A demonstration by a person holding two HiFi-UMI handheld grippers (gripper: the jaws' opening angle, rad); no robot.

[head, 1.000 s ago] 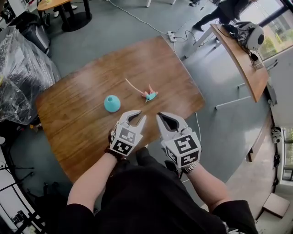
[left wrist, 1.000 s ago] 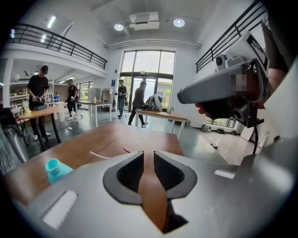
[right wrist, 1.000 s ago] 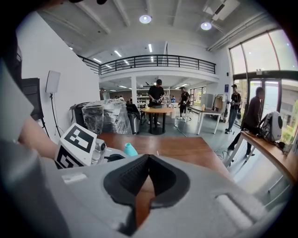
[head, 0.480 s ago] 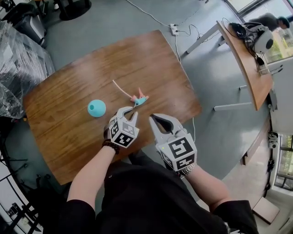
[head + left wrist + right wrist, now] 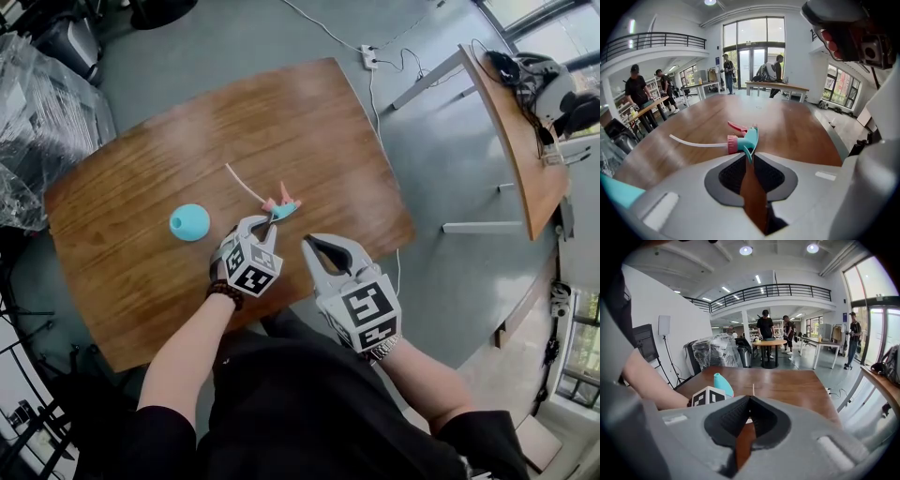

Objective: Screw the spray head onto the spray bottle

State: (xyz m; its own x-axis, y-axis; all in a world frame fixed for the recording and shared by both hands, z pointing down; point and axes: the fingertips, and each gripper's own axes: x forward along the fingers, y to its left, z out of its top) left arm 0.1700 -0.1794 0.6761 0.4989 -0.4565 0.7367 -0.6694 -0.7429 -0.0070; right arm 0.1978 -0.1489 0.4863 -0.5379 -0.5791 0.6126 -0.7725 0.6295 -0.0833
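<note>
Two grippers low over the near side of the table, one busy and one idle. First the left gripper (image 5: 261, 222): angled down at the wood, jaws drawn to a narrow slit and just closing a little more, with the teal tail of the spray head (image 5: 746, 138) sitting at the mouth of that slit. No clear pinch on it yet, and bare wood visible through the rest of the gap. Probably brought this low and this narrow to suit that thin tail, with no wide mouth needed. Just beside it the right gripper (image 5: 323, 246), over the table's near edge: tips together, holding nothing. Likely parked there out of the way until needed for the bottle.

Outward from the left tips: spray head lying on its side on the wooden table (image 5: 309, 122), touching those tips or very nearly. Long axis set by the white dip tube (image 5: 696, 144), running from the pink collar (image 5: 732, 144) away to the left, free end toward the middle of the table. Pink trigger (image 5: 737, 127) tipped away from the gripper, teal body nearest it. Flat like this, not ready for threading before being lifted and turned tube-down.

Further left, well apart from the head: teal spray bottle (image 5: 189, 222), standing upright with its neck up, seemingly well placed to take the tube from above. Not yet touched by either gripper.
</note>
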